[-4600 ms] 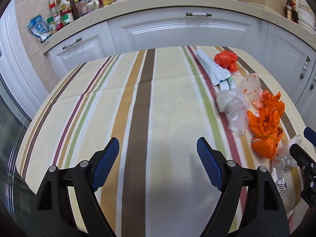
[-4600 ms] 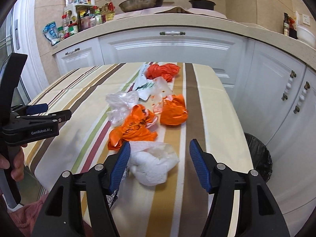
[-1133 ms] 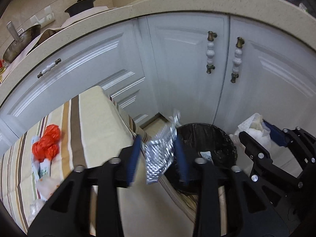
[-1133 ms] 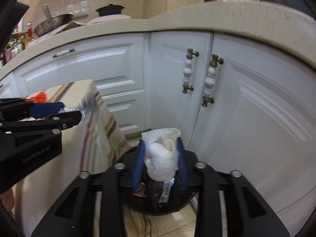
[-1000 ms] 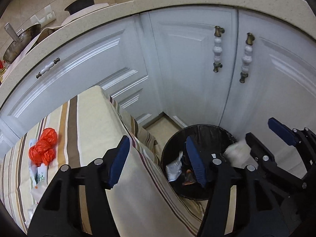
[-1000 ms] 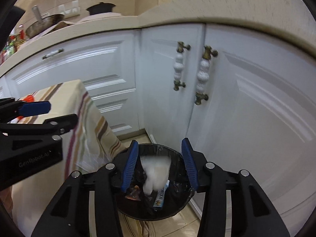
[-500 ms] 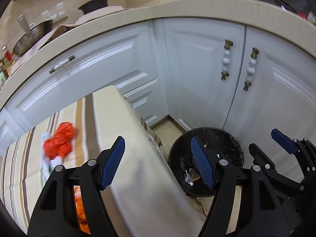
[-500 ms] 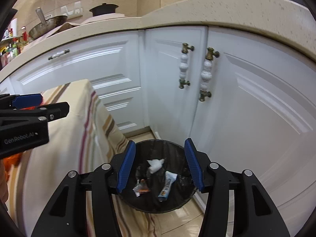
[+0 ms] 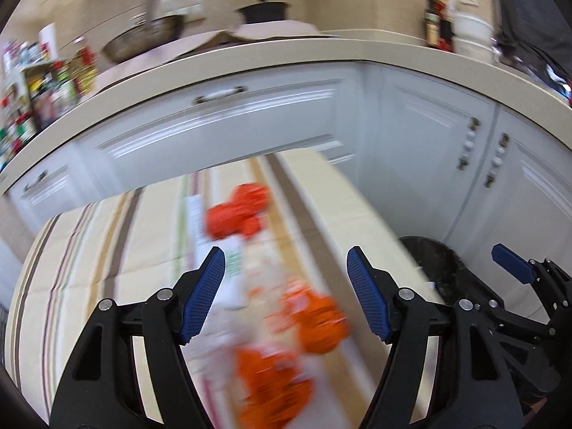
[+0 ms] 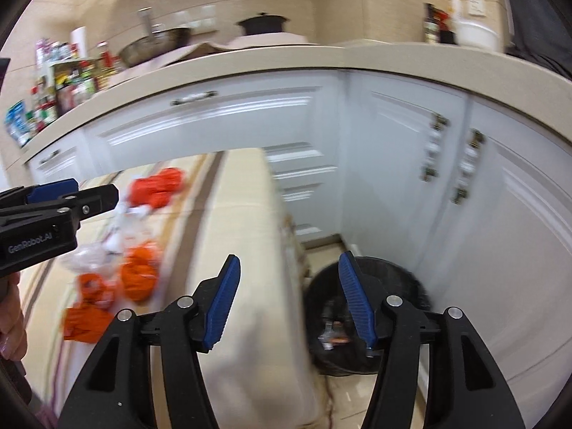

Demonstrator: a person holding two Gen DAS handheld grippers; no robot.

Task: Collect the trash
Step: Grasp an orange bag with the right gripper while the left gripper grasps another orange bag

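Both views have swung off the black trash bin [image 10: 368,307] and back toward the striped bench [image 9: 89,250]; a second ago each looked down into the bin. Left gripper [image 9: 286,293] empty, jaws wide apart, over the bench with the blurred litter between and below its blue pads [image 9: 202,296]: orange plastic bags [image 9: 314,321], another orange clump [image 9: 237,216] farther back, white and clear wrappers [image 9: 232,275] beside them. Right gripper [image 10: 289,300] also empty, jaws parted and just been widening, nothing between them, hanging over the bench's right edge with the bin below and right. Bin sits on the floor against the white cabinets [image 10: 393,178], a few scraps visible inside. Litter lies in a loose line along the bench. Fingers of a hand [image 10: 12,321] show at the left edge of the right view.
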